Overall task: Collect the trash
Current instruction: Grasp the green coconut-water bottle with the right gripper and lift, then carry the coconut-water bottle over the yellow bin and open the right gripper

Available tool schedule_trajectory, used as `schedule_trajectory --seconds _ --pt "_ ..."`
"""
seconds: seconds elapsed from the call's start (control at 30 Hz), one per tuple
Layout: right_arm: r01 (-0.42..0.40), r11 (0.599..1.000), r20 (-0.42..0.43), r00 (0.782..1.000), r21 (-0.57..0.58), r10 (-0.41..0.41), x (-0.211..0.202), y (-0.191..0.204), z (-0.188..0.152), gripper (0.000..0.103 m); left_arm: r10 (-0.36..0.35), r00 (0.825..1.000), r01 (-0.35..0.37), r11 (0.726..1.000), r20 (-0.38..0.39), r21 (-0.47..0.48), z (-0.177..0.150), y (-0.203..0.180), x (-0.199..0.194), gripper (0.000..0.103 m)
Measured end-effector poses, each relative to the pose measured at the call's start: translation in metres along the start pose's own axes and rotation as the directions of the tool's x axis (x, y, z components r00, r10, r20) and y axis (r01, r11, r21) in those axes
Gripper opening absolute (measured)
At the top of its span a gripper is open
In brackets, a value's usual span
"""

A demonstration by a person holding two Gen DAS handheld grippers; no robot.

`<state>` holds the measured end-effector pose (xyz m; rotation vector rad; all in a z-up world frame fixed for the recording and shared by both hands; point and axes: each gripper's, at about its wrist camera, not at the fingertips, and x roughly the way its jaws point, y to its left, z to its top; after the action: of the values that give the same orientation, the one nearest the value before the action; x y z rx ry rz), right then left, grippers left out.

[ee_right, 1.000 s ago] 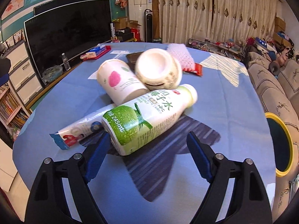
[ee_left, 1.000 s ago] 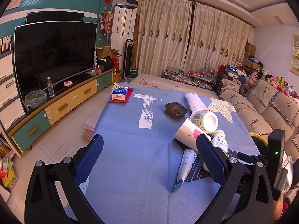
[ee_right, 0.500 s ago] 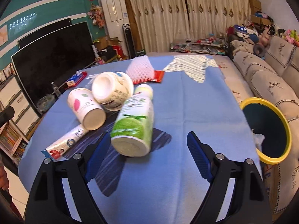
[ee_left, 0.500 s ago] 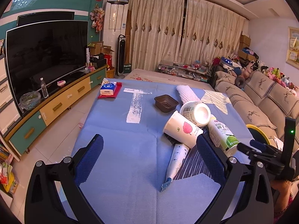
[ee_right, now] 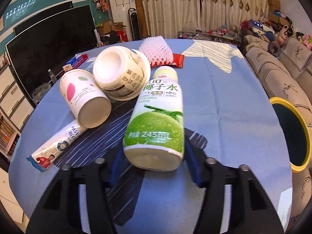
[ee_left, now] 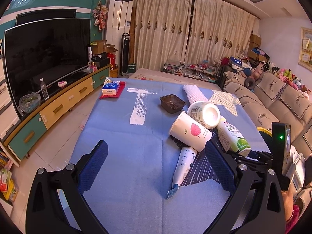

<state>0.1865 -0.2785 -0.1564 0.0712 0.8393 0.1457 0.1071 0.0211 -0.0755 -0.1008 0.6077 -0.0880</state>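
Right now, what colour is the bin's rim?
Yellow; the bin's rim shows best in the right wrist view.

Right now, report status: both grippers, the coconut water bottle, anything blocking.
Right gripper closing around coconut water bottle, base between the pads. Left gripper open, empty. Paper cup and bowl close beside the bottle.

Light: warm indoor light is filling the room evenly.
Glare: the noodle cup (ee_left: 206,113) base is blowing out white.
Shadows: soft ones are falling beneath the coconut water bottle (ee_right: 158,120).
Edges: fisheye bending, corners going black.
Blur: right-wrist foreground is smearing slightly.
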Motion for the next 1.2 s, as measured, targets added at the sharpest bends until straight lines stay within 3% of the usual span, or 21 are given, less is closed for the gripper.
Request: schedule_trajectory --seconds 0.4,1.2 --pt "-0.05 0.999 0.203 0.978 0.022 0.044 -0.086 -0.024 0.015 0.051 -0.01 1.0 0.01 1.0 -0.011 0.016 -0.003 -0.007 0.005 0.098" --pt "-0.157 0.985 0.214 0.967 0.071 0.139 -0.109 -0.045 0.013 0.049 -0.023 0.999 0.025 0.998 -0.033 0.053 -0.004 -0.023 0.01 0.098"
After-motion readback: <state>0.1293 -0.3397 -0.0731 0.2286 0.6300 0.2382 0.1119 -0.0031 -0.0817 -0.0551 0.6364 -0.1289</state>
